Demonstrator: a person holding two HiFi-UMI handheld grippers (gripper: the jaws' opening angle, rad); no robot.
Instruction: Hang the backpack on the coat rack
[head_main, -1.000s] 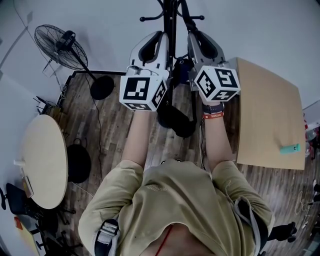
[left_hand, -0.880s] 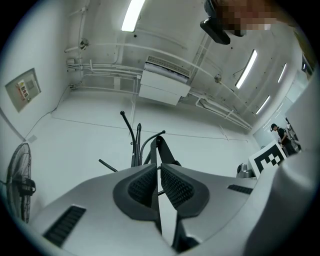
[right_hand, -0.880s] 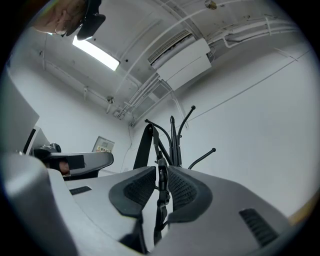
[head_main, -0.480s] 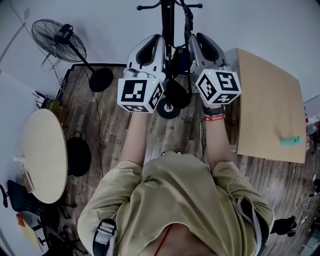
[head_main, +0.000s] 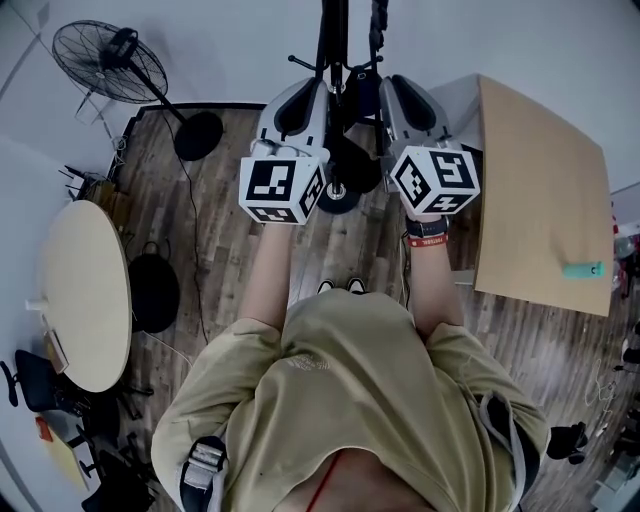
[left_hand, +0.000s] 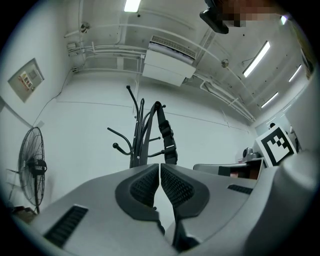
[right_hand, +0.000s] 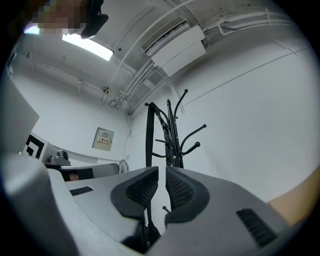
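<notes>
**State.** The left gripper (left_hand: 159, 171) is closed to a hairline slit, and no material is seen between its pads (left_hand: 144, 187). The right gripper (right_hand: 162, 174) is closed to a narrow slit through which only bare wall (right_hand: 240, 100) is seen.

**Location of the load.** In both gripper views a strap (left_hand: 168, 134) is seen running taut from the top of the coat rack (left_hand: 136, 150) down behind the inner jaw. In the head view the backpack (head_main: 355, 165) is found against the rack's pole, between the two grippers and above the rack's base (head_main: 338, 198).

**Step in hand (judged).** The strap is taken to be seated over the top of the rack, so the hanging step is near its end. How much of the load is borne by the rack cannot be determined.

**Next move (judged).**
1. Both grippers should be lowered slightly so that the load is passed fully to the rack.
2. The seating of the strap should be confirmed.
3. The grippers should be drawn back from the pole, clear of the strap and the side hooks (right_hand: 197, 132).
</notes>
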